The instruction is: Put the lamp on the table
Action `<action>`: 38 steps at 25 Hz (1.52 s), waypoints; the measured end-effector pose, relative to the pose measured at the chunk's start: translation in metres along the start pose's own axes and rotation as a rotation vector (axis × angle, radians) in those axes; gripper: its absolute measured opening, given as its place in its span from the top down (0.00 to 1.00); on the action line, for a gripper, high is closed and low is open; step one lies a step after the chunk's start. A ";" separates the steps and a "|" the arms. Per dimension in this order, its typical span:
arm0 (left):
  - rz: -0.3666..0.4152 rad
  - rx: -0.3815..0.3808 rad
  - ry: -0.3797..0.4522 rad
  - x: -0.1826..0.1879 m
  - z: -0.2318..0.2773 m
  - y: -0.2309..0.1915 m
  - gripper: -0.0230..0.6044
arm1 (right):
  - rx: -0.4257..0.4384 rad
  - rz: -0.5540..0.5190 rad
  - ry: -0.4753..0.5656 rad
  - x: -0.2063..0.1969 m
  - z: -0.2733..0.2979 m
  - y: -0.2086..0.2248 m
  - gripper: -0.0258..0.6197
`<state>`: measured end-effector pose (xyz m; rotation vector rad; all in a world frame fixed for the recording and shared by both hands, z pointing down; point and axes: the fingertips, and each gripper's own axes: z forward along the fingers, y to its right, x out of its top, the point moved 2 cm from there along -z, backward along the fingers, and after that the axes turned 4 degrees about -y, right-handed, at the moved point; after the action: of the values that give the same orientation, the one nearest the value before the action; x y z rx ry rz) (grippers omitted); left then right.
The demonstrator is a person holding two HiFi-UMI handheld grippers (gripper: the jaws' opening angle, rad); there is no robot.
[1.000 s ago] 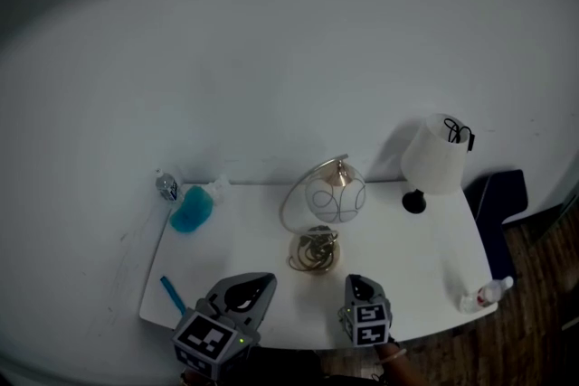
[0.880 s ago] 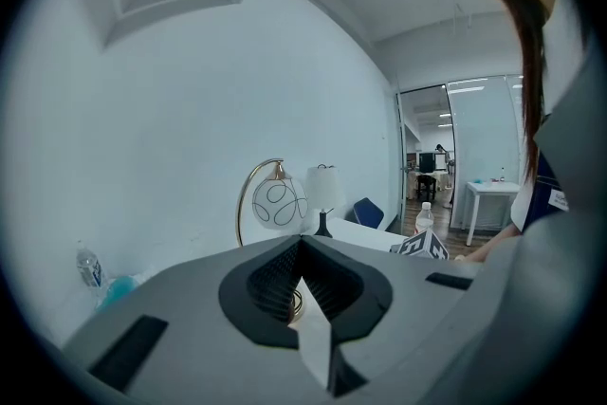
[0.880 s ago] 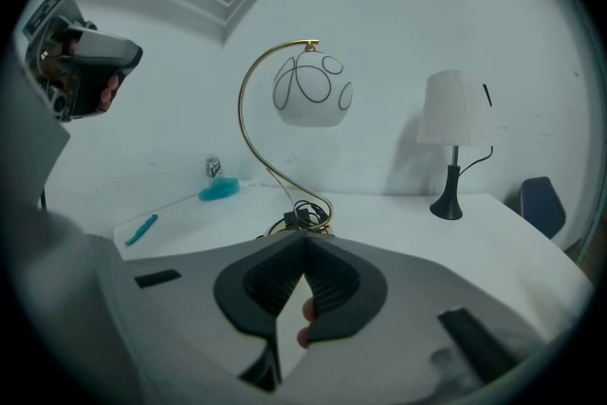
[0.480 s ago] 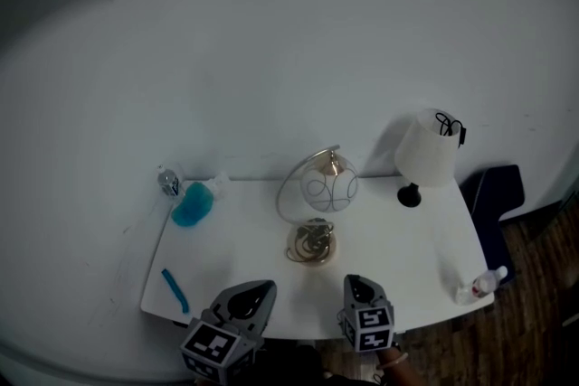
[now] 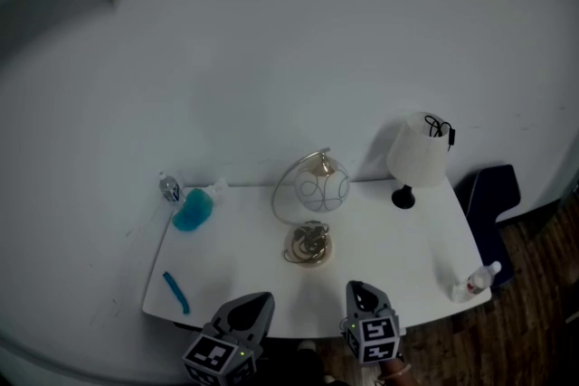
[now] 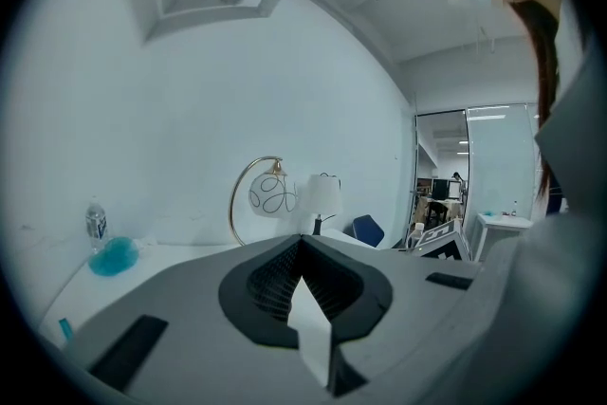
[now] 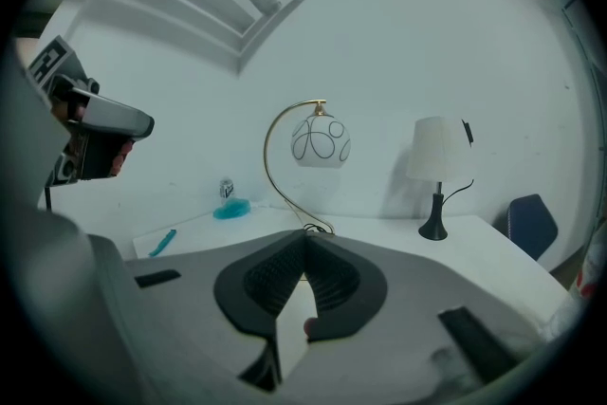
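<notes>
Two lamps stand on the white table [image 5: 398,271]. A gold arc lamp with a white globe [image 5: 321,190] has its round base [image 5: 308,246] mid-table; it also shows in the left gripper view [image 6: 272,194] and the right gripper view [image 7: 320,142]. A white-shade lamp on a black foot [image 5: 418,151] stands at the back right [image 7: 439,149]. My left gripper [image 5: 258,299] and right gripper [image 5: 355,287] hover at the table's near edge, apart from both lamps. Both have their jaws shut with nothing between them [image 6: 302,238] [image 7: 305,233].
A blue blob-shaped thing [image 5: 192,211] and a small bottle [image 5: 169,187] sit at the back left, and a blue pen [image 5: 175,292] lies front left. A small white bottle [image 5: 475,282] stands at the front right corner. A dark blue chair [image 5: 493,194] is beyond the table's right end.
Both grippers have drawn back toward the table's near edge and sit lower in the head view. The lamps have not moved on the table.
</notes>
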<state>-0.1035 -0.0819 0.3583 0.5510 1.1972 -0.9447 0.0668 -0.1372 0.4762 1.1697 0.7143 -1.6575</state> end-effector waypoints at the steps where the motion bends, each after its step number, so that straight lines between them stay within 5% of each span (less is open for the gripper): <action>1: -0.001 0.001 0.000 -0.001 -0.002 0.002 0.96 | 0.002 -0.003 0.005 0.000 -0.003 -0.001 0.96; 38: 0.036 -0.037 -0.006 -0.036 -0.029 0.047 0.96 | -0.080 -0.028 0.062 -0.029 -0.064 -0.003 0.96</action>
<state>-0.0822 -0.0230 0.3782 0.5382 1.1929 -0.8918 0.0898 -0.0711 0.4796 1.1634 0.8317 -1.6065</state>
